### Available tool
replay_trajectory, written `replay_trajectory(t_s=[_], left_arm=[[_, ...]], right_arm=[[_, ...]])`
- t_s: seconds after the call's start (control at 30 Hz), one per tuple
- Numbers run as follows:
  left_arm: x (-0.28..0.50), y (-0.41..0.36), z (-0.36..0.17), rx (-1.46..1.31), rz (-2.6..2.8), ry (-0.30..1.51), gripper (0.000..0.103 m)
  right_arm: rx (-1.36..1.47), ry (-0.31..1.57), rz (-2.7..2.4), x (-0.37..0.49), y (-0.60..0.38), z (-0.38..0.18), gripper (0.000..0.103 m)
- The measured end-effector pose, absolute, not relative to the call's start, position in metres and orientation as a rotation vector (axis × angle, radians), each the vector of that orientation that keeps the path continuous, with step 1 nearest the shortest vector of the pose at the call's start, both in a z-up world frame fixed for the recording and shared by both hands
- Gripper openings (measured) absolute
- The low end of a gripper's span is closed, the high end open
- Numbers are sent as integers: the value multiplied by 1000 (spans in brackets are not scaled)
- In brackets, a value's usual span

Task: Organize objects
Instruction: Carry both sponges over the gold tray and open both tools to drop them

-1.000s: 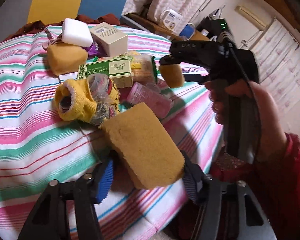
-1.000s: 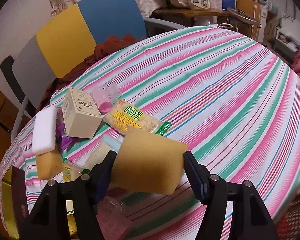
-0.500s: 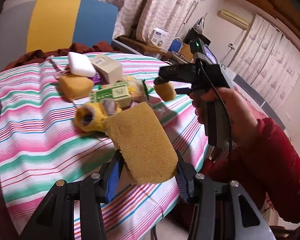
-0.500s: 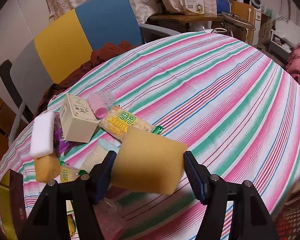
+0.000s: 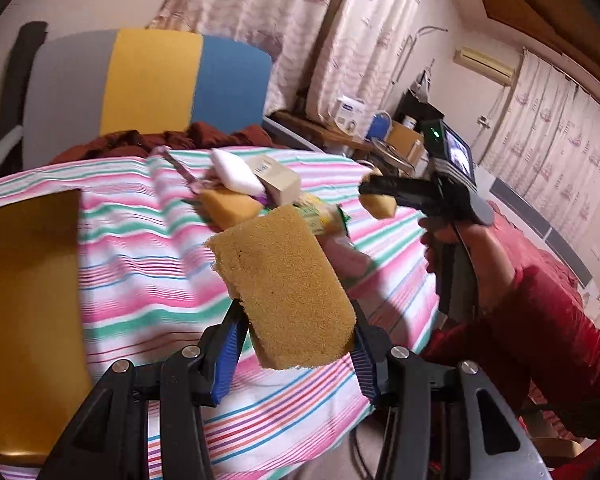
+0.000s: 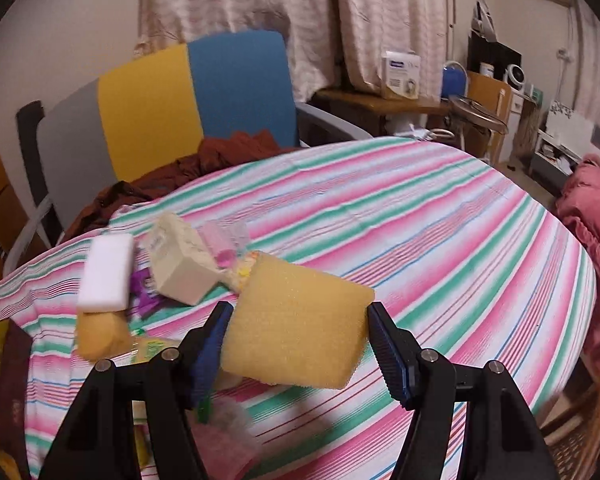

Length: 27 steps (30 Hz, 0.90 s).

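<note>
No label reads through the blur. My left hand-held gripper (image 5: 294, 354) clamps a porous yellow sponge (image 5: 284, 286); my right hand-held gripper (image 6: 298, 354) clamps a paler sponge (image 6: 298, 326).

Left tongs (image 5: 296, 354): matte black angular arms, silver round screws at the joints, ribbed blue pads (image 5: 224, 354) on the fingers. Right tongs (image 6: 296, 354) match: black arms, silver screws, blue ribbed pads (image 6: 392, 356). In the left view the right unit shows a black pistol body with a grey grip, a green light and a small lit screen. Right hand (image 5: 480, 252): bare skin, red sleeve (image 5: 540, 344).
</note>
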<state>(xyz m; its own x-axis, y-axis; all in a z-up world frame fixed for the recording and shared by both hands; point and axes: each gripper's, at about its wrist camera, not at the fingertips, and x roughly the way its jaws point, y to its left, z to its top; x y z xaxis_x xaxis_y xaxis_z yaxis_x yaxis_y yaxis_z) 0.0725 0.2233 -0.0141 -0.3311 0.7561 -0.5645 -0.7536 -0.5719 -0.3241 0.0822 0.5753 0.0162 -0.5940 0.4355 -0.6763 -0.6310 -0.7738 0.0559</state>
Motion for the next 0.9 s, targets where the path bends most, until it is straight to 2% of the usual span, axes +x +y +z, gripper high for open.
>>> replay_trajectory(t_s=[0.27, 0.47, 0.67, 0.9], left_arm=[[49, 170, -6, -852, 2111, -81, 49], [25, 125, -2, -862, 2242, -91, 49], [-6, 78, -17, -984, 2335, -156, 49], [-35, 40, -42, -1176, 2395, -135, 50]], right_arm=[[-881, 364, 2442, 83, 521, 24, 68], [-892, 258, 2626, 74, 440, 39, 68], [-947, 149, 2822, 55, 356, 53, 69], [-1161, 226, 3026, 21, 262, 42, 70]])
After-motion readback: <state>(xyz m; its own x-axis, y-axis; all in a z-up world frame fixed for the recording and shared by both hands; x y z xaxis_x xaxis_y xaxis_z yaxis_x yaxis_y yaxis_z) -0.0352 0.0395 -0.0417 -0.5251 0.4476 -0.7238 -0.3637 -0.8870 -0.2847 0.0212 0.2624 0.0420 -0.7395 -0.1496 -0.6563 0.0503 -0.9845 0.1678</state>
